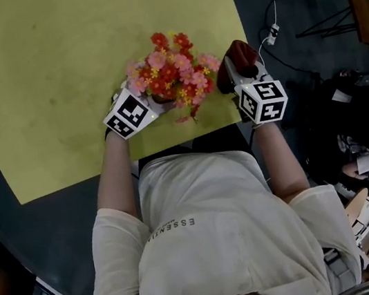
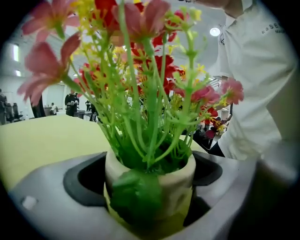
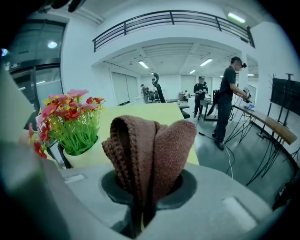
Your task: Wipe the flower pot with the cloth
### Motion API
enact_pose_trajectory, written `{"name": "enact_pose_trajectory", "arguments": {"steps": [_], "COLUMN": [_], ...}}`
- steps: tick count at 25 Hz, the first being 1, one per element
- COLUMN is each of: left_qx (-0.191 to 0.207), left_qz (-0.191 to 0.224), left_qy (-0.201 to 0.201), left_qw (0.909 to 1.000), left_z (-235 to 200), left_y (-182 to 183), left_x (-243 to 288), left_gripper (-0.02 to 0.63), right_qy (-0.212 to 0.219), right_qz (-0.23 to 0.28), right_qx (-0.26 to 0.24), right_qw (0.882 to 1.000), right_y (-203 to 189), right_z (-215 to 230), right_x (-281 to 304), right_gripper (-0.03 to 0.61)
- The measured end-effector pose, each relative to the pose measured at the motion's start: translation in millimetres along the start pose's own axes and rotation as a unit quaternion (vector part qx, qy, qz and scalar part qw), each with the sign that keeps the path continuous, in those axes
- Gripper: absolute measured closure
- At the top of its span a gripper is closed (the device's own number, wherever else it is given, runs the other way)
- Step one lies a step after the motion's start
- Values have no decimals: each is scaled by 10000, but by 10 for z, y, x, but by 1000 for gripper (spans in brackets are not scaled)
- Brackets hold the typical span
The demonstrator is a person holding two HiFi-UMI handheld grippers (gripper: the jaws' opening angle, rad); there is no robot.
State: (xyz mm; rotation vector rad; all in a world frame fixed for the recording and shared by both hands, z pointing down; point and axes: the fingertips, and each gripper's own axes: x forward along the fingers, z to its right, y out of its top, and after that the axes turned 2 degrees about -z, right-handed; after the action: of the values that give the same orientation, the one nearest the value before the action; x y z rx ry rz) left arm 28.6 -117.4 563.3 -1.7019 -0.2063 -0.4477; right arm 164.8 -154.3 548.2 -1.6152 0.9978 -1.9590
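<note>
The flower pot point(image 2: 150, 185), small, pale and packed with artificial-looking flowers point(image 1: 173, 69), stands near the front edge of the yellow desk point(image 1: 53, 74). It looks light, rigid and top-heavy, so it is best held low on its wall, clear of the stems. The left tongs point(image 1: 151, 104) are spread wide round it there, both sides seemingly bearing on the wall, while just beside the blooms the right tongs point(image 3: 138, 208) are pinched tight on a soft, folded brown cloth point(image 3: 150, 150) that should mould easily to the pot's curve.
</note>
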Motion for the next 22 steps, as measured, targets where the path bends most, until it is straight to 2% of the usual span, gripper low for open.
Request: {"name": "enact_pose_trajectory", "arguments": {"steps": [6,11,14,17,22], "left_qx": [31,56,-459,-1043,-1298], "left_qz": [9,-161,65,341,721], "left_qy": [137,584,908,1145,1552], "left_qw": [9999,9981,9948,9873,9767], "left_z": [-28,2,-35,-52,-87], "left_y": [4,72,333,667,1259], "left_x": [-13,-55,-149,-327,-589], "left_gripper": [75,75,74,74,74], "right_qy": [73,333,623,973,1695], "right_qz": [-53,-76,-174,-287,-109], "right_qx": [-18,-255,-418,-573,-1020], "right_qw": [10000,9991,9970,9932,9802], "right_y": [4,33,33,75,332], "right_z": [71,-19,-147,-352,-855], "right_x": [-19,-99,-121,-114,-180], "right_gripper": [532,532,532,532,532]}}
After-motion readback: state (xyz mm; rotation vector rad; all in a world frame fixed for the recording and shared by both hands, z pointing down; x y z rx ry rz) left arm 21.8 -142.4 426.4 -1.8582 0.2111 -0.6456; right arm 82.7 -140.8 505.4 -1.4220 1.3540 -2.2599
